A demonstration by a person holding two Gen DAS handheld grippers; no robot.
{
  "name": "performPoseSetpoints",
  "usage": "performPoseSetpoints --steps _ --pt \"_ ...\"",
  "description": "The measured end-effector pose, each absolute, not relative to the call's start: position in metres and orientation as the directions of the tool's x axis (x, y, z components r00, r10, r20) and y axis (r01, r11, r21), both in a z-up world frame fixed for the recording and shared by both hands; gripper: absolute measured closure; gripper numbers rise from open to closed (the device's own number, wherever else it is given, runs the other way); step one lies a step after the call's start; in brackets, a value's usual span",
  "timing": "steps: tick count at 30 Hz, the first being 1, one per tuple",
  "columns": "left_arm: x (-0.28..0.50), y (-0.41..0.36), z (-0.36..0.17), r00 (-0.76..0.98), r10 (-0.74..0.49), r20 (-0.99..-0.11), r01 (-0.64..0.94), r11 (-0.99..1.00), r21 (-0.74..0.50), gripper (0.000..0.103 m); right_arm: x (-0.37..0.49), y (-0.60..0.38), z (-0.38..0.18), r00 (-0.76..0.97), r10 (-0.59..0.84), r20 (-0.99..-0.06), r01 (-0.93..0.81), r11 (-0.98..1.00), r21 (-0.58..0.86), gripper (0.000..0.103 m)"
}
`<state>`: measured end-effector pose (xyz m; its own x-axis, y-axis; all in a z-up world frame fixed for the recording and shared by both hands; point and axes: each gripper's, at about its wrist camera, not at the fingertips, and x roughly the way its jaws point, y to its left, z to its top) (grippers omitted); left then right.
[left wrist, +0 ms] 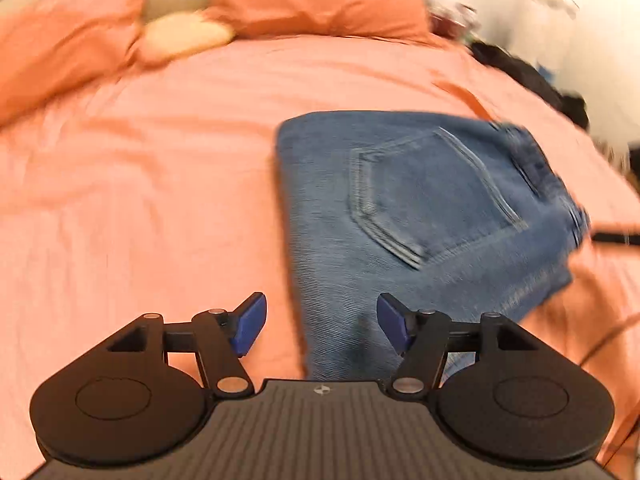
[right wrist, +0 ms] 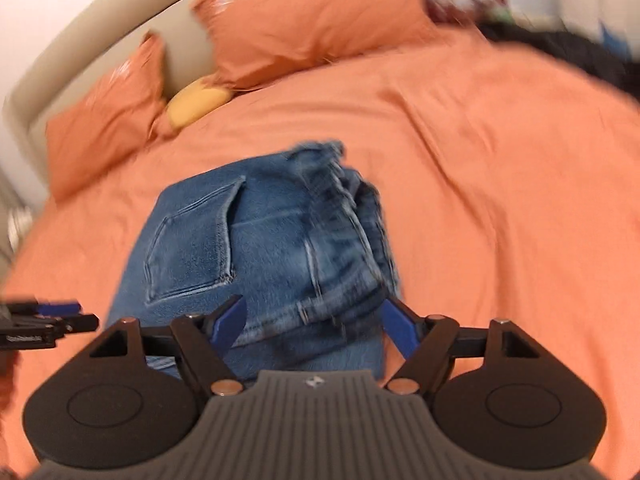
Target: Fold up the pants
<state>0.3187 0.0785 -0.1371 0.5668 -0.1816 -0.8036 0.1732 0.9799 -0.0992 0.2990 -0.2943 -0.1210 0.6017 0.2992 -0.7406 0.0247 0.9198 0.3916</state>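
Blue jeans [left wrist: 400, 208] lie folded into a compact stack on the orange bed cover, back pocket facing up. They also show in the right wrist view [right wrist: 256, 248], waistband at the right side. My left gripper [left wrist: 322, 322] is open and empty, held above the near edge of the jeans. My right gripper [right wrist: 314, 326] is open and empty, held above the jeans' near end. The left gripper also shows at the left edge of the right wrist view [right wrist: 48, 314]. Both views are blurred by motion.
The orange bed cover [left wrist: 140, 200] spreads all around the jeans. Two orange pillows [right wrist: 312, 20] and a yellow cushion [right wrist: 198, 106] lie at the beige headboard. Dark clutter [left wrist: 532, 76] sits at the bed's far right edge.
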Motion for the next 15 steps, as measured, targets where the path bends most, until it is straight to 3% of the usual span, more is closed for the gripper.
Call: performPoseSetpoints --steps 5,8,15 --pt "0.344 0.105 -0.15 0.523 -0.284 -0.803 0.092 0.956 -0.278 0.022 0.312 -0.317 -0.161 0.563 0.362 -0.743 0.171 0.828 0.534 0.028" --pt "0.359 0.11 -0.16 0.511 -0.311 -0.801 0.05 0.941 -0.334 0.022 0.32 -0.321 -0.174 0.568 0.41 -0.714 0.182 0.783 0.595 0.022" --pt "0.393 0.118 -0.189 0.482 -0.417 -0.77 -0.014 0.876 -0.483 0.022 0.336 -0.332 -0.198 0.568 0.51 -0.646 0.21 0.669 0.713 0.021"
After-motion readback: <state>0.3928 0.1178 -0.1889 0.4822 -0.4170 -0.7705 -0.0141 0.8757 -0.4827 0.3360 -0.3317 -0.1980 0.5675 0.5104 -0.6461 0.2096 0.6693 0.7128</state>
